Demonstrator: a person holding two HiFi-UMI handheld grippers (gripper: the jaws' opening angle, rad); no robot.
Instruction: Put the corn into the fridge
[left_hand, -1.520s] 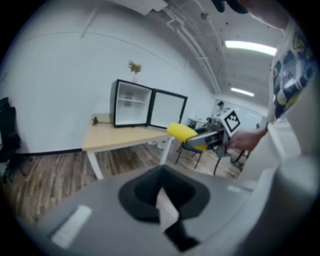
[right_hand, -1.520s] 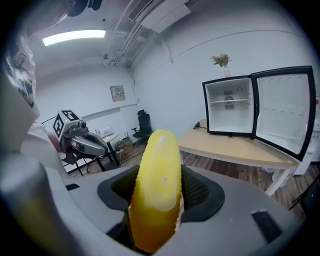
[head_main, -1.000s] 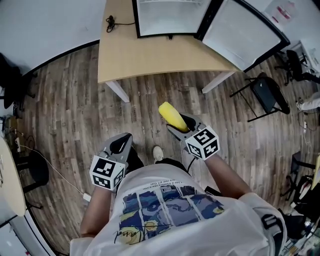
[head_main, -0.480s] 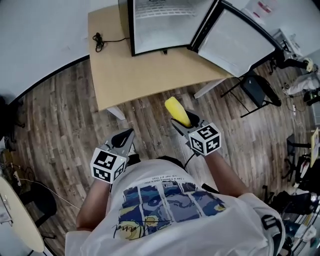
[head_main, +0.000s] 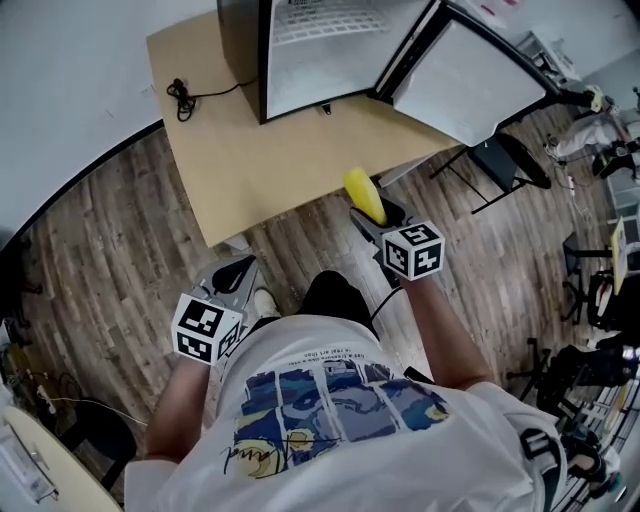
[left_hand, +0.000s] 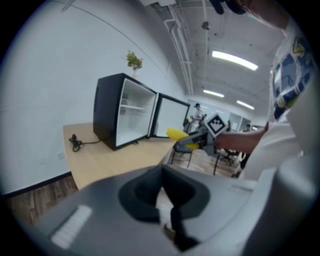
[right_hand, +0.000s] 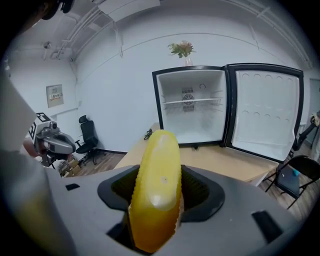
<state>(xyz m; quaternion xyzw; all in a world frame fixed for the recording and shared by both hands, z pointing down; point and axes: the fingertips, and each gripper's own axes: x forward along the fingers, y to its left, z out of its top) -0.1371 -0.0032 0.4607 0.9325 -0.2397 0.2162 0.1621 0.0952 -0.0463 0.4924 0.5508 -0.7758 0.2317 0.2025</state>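
Two tools show: the right tool (head_main: 374, 213) is clenched on the corn (head_main: 363, 194), before the tabletop (head_main: 260, 150) bearing the open fridge (head_main: 320, 55). The left tool (head_main: 238, 270) is clenched, empty.

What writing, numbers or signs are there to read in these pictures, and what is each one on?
Nothing here reads clearly.
Cursive word on the person's shirt: too blurred to read.
Notice on the wall: too small to read.
Marker cubes: black-and-white square patterns only, no letters.
Corn: no print.
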